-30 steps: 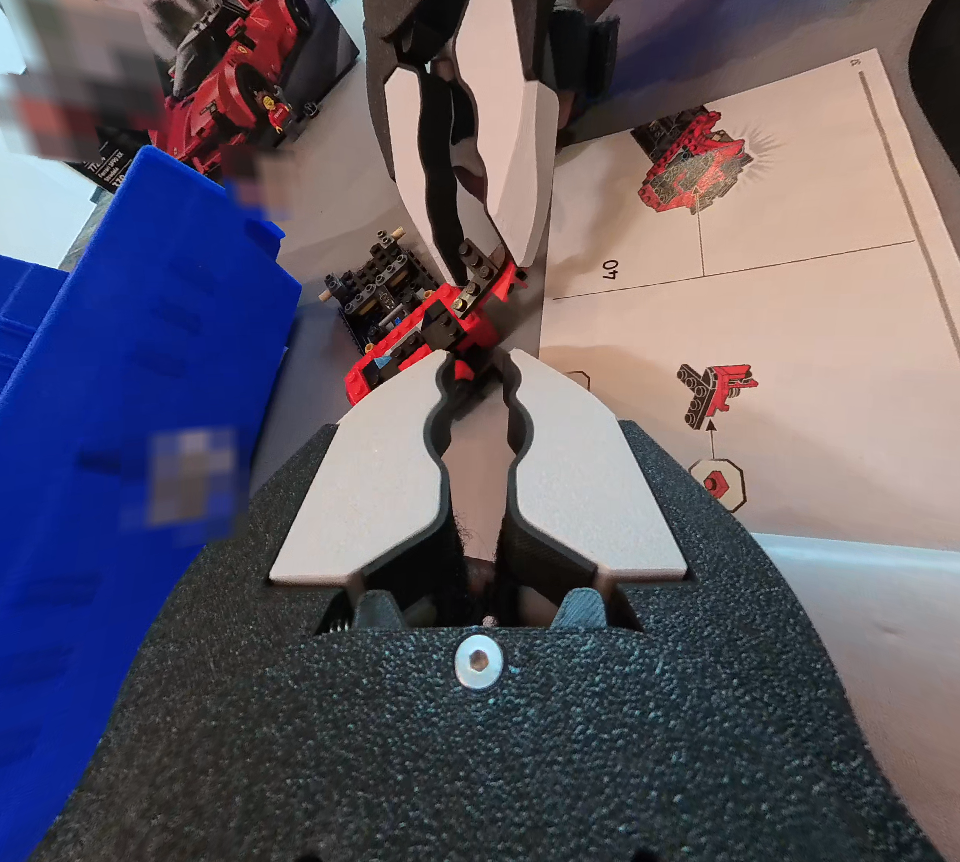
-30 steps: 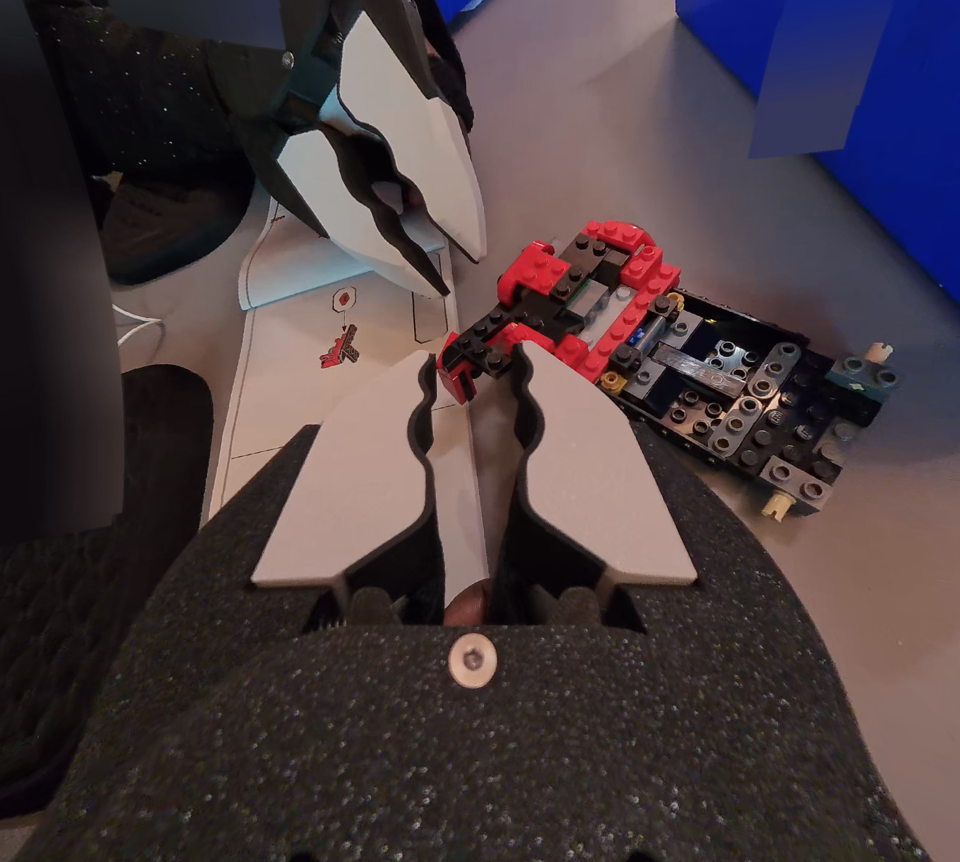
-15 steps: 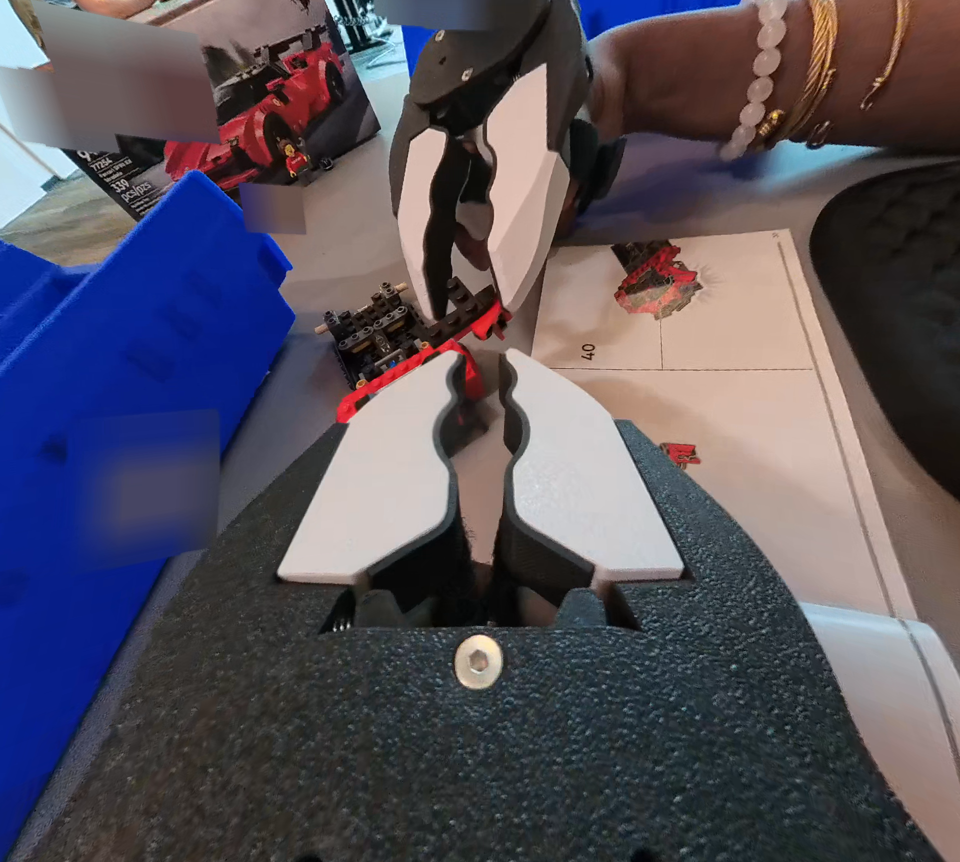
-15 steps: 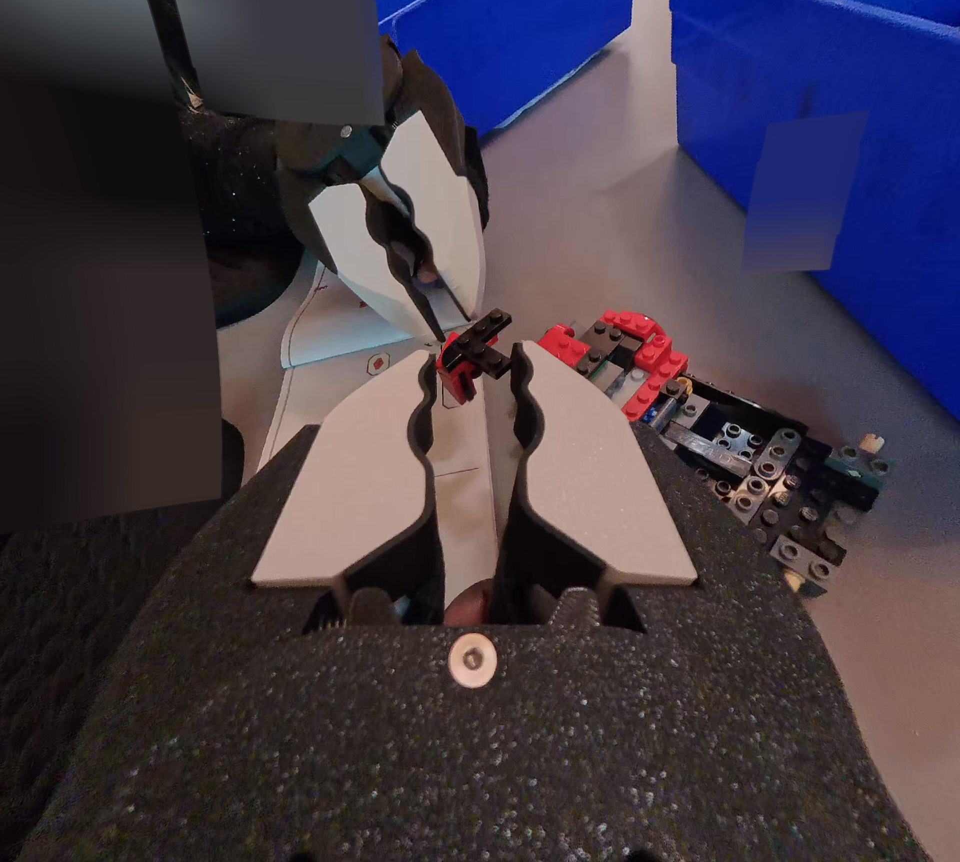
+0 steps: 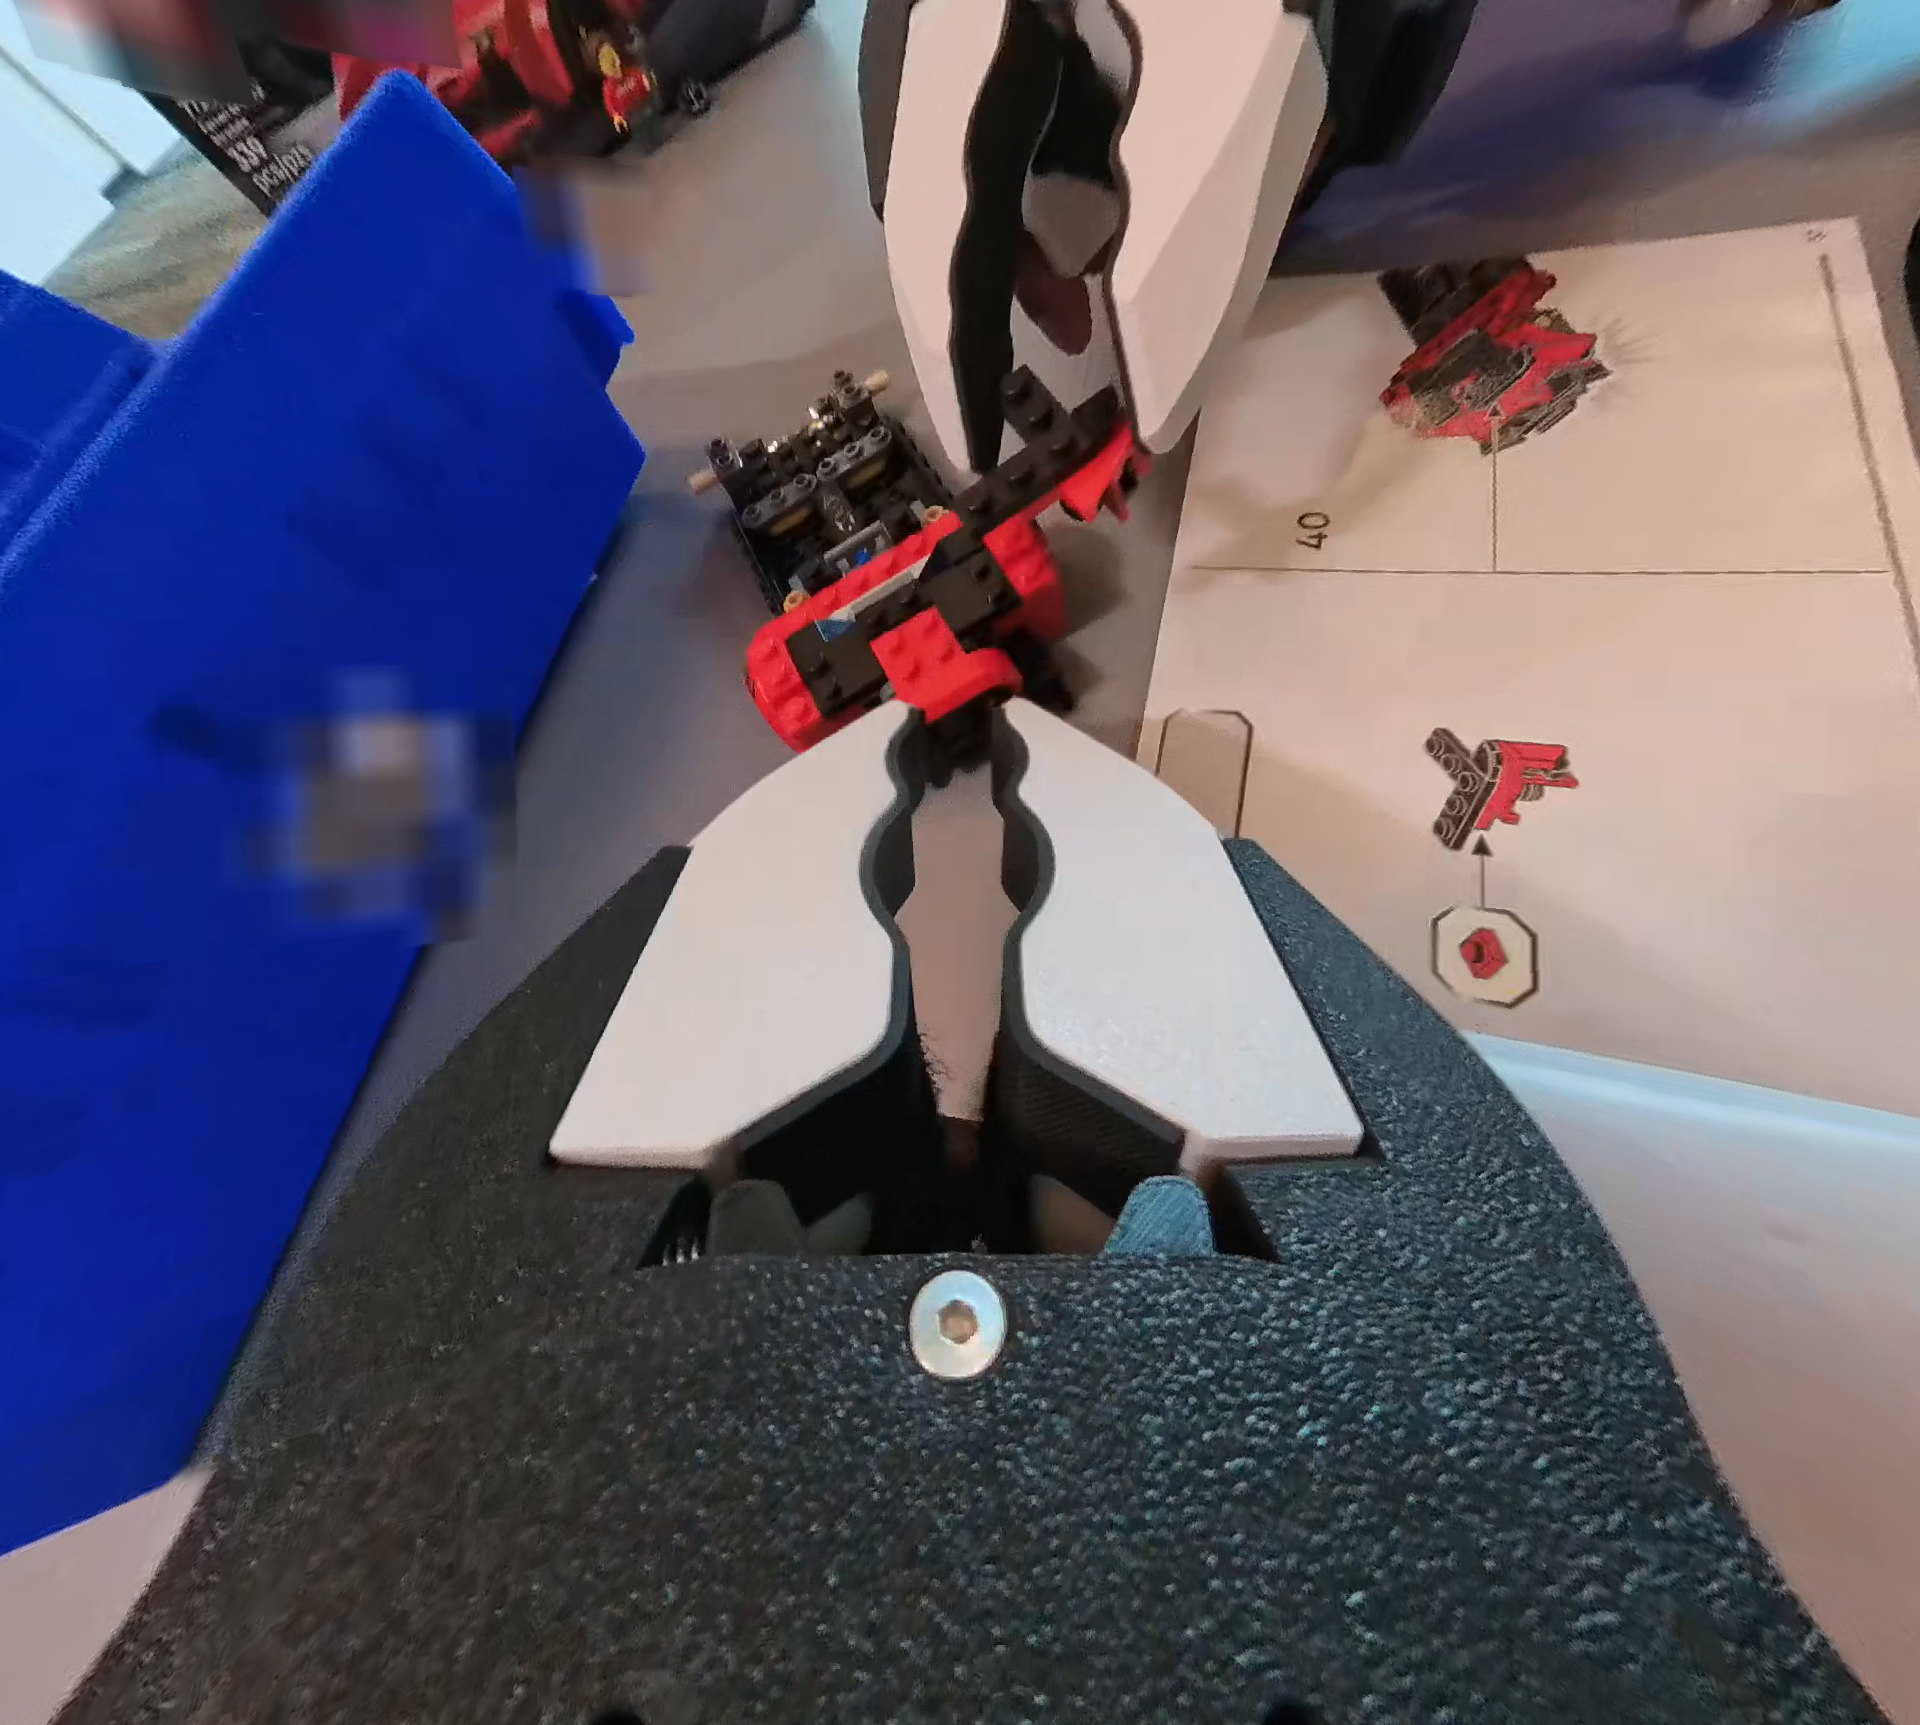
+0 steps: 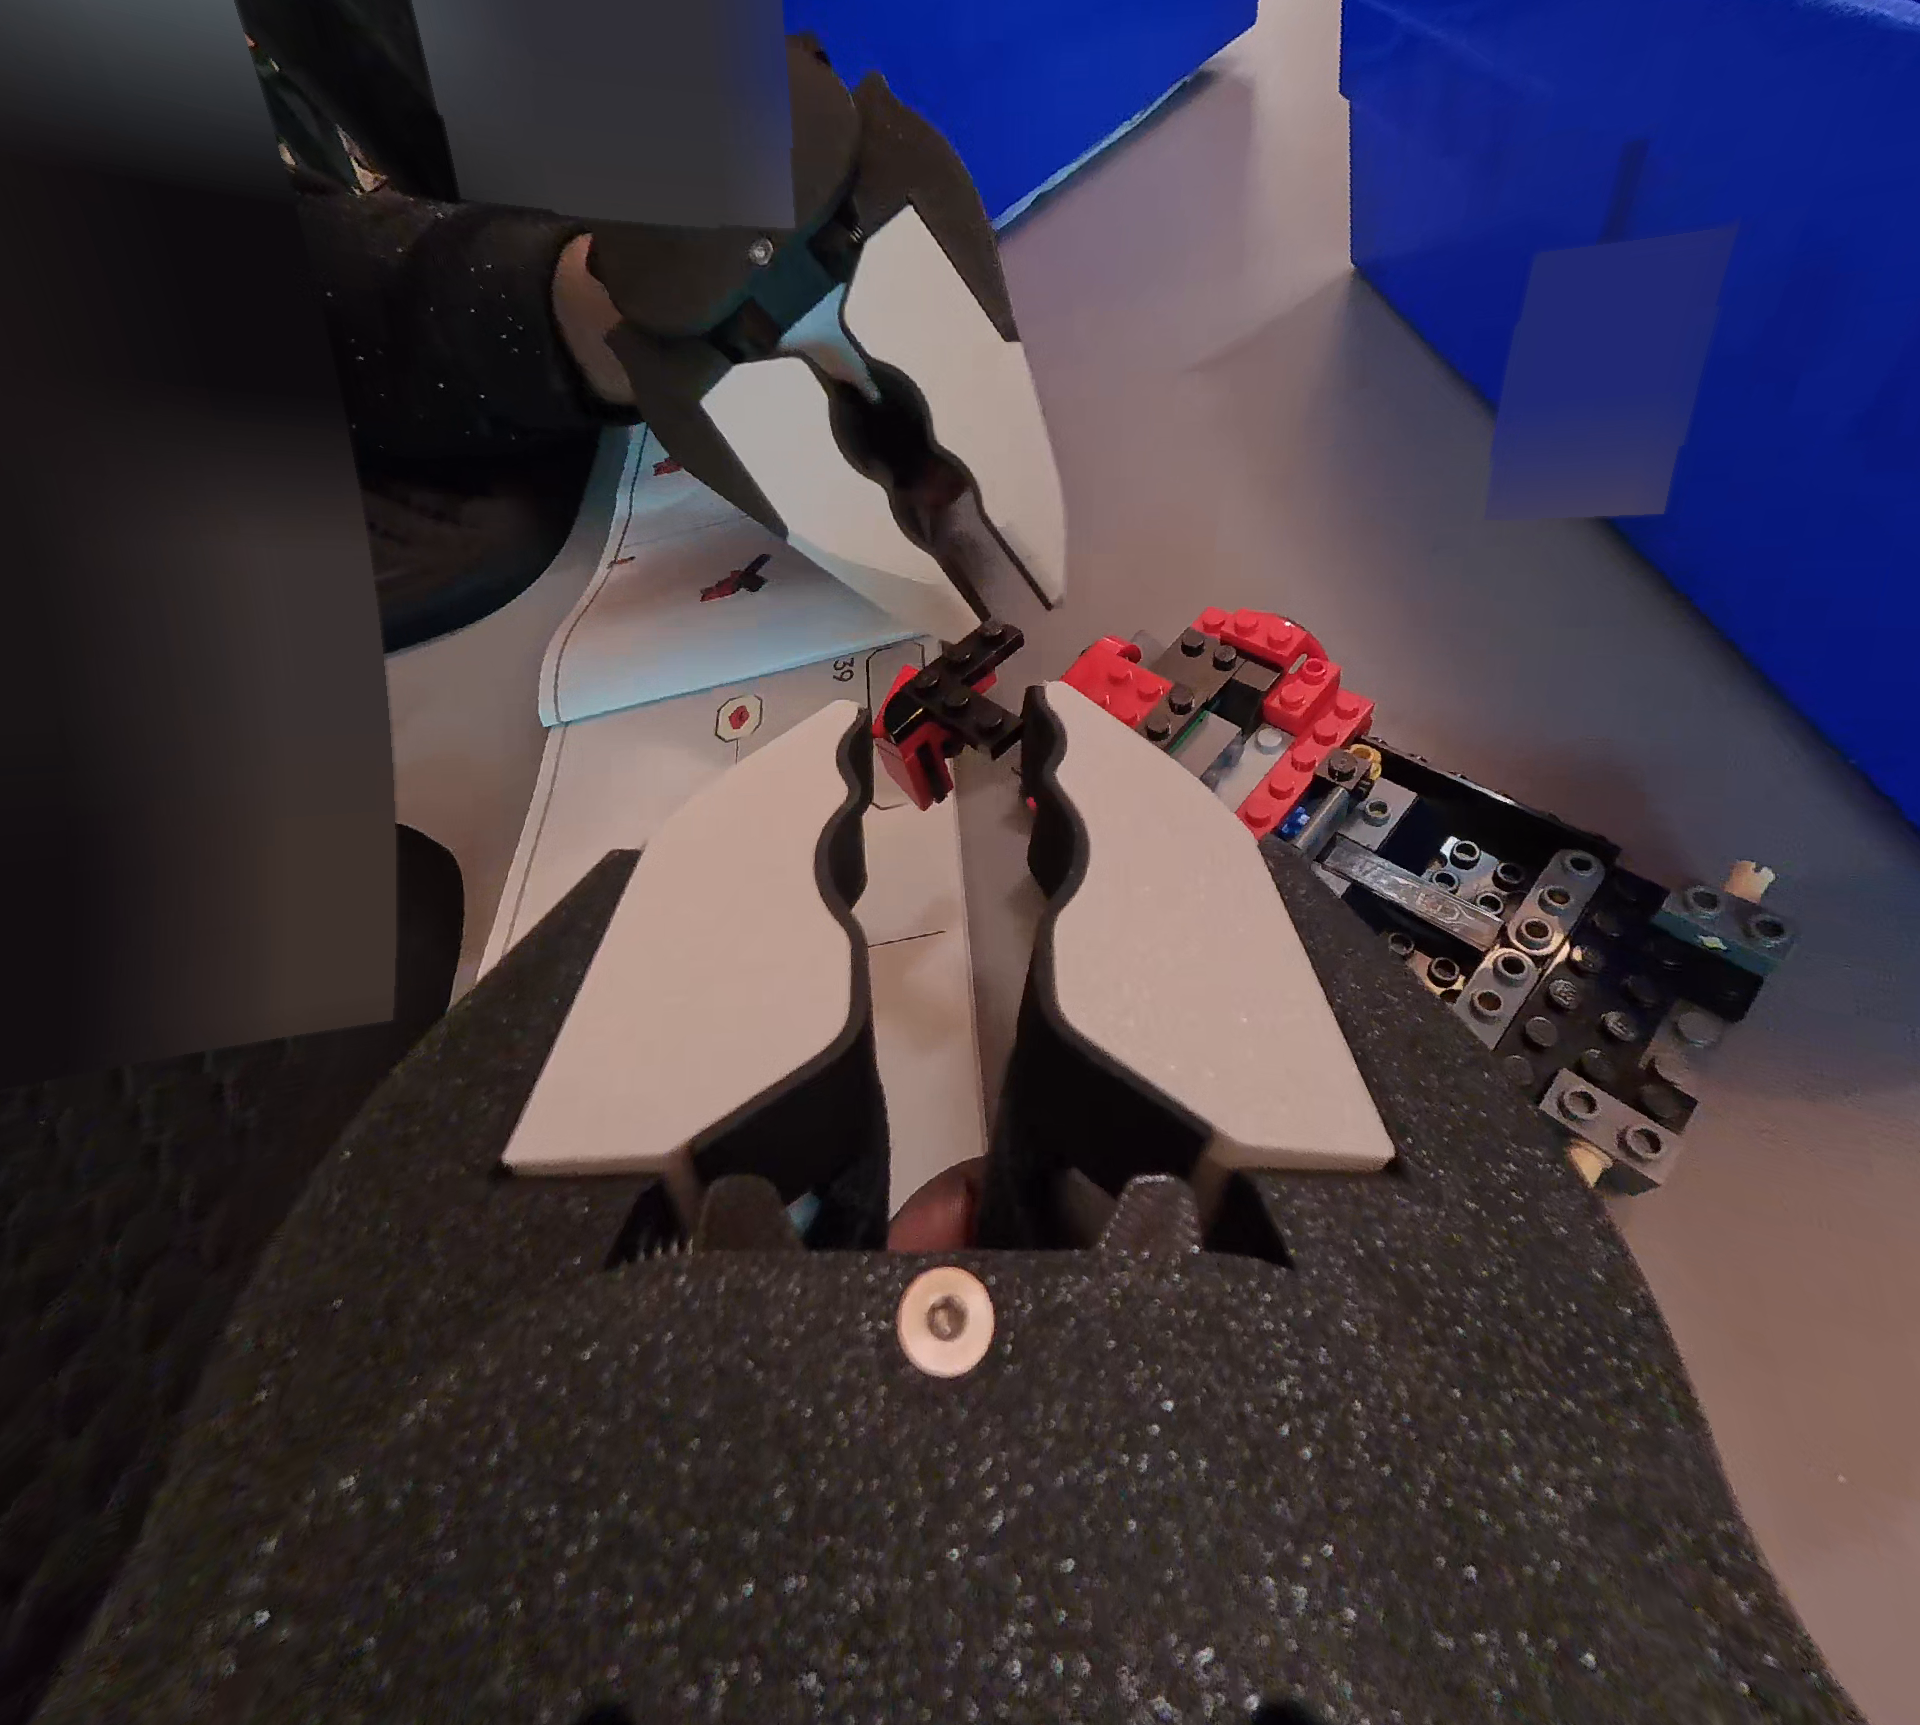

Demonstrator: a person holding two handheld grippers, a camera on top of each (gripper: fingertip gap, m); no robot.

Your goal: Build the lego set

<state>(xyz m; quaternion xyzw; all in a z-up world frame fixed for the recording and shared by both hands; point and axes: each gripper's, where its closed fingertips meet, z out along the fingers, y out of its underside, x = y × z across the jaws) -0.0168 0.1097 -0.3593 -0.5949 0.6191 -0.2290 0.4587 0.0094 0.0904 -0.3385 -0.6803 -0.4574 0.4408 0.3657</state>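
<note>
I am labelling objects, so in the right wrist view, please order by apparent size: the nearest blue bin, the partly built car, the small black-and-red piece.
1. Nearest blue bin, though cropped by the frame edge.
2. Partly built car.
3. Small black-and-red piece, the smallest even though it sits nearer the camera.

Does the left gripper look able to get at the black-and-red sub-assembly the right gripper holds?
Probably yes: left gripper hovers above the sub-assembly; right gripper pinches its sides, leaving the top free.

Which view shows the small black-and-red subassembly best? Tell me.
The right wrist view: the small black-and-red subassembly sits unblurred between the right hand-held gripper fingertips. The left wrist view shows it farther off, slightly blurred, partly overlapping the car chassis.
</note>
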